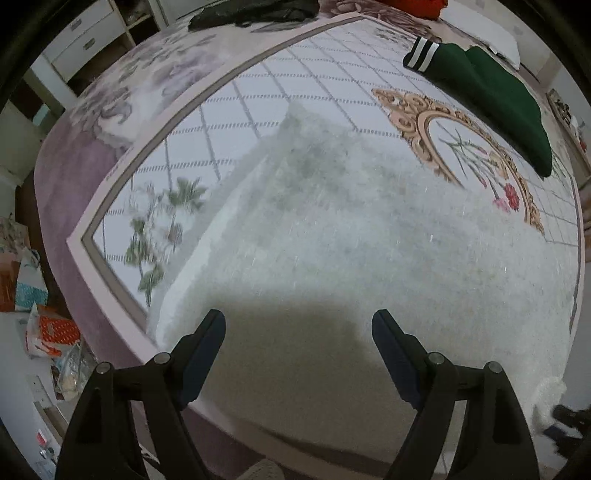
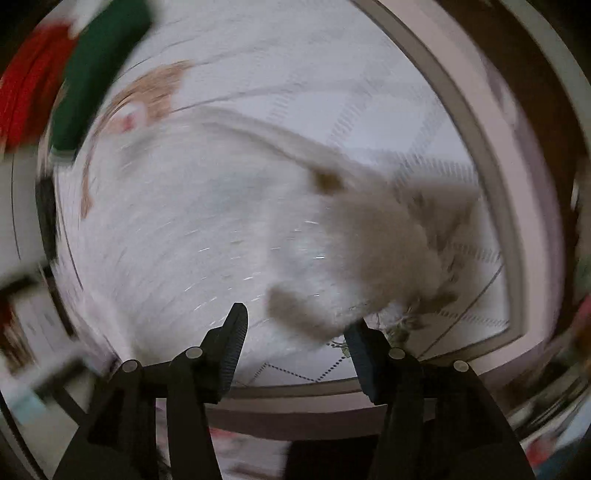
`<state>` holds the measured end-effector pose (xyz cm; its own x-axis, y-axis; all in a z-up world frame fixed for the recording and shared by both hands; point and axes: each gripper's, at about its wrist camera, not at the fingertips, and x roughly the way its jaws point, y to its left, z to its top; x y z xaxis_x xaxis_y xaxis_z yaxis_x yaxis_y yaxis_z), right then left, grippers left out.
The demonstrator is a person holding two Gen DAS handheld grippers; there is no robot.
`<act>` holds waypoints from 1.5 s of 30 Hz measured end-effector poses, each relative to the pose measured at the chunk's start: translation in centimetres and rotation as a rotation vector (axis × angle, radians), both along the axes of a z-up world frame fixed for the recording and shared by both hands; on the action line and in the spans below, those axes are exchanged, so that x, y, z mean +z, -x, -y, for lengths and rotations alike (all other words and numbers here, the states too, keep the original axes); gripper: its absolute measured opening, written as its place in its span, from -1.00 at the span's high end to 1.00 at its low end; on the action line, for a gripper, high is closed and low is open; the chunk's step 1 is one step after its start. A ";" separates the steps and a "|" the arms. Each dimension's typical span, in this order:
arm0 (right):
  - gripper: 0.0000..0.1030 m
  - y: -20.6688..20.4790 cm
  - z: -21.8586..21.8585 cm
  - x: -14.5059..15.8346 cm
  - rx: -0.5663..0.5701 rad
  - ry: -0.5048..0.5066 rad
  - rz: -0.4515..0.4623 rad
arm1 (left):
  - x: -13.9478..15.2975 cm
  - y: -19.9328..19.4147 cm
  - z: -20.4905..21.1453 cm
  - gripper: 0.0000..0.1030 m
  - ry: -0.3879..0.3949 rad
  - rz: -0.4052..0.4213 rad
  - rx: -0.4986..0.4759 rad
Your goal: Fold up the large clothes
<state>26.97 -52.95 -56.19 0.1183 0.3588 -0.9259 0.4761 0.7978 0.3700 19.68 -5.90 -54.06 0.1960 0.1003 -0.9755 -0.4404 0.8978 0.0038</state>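
Note:
A large fluffy white garment lies spread on the bed's patterned cover. My left gripper is open and empty, just above the garment's near edge. In the right wrist view, which is blurred by motion, the same white garment shows with a bunched, shadowed part near the fingers. My right gripper is open; the bunched cloth hangs just in front of its right finger, and I cannot tell whether they touch.
A folded dark green garment with white stripes lies at the far right of the bed, also in the right wrist view. Red cloth lies beyond it. A black garment is at the far edge. Drawers and bags stand left.

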 end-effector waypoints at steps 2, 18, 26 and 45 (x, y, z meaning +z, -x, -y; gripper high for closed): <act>-0.09 -2.0 -1.8 2.0 0.059 0.059 0.041 | 0.6 -1.8 0.4 -0.57 0.003 0.026 -0.010; 0.34 -13.2 -17.7 -1.7 0.585 0.057 0.072 | -1.1 -7.0 3.8 -0.57 -0.003 -0.023 -0.160; 0.33 -17.5 -18.6 -6.0 0.591 0.047 -0.080 | -1.4 -5.9 3.6 -0.57 -0.019 -0.063 -0.164; -0.96 4.7 4.5 -13.8 -0.155 -0.431 0.345 | -5.8 -8.6 9.8 -1.00 0.123 -0.119 -0.346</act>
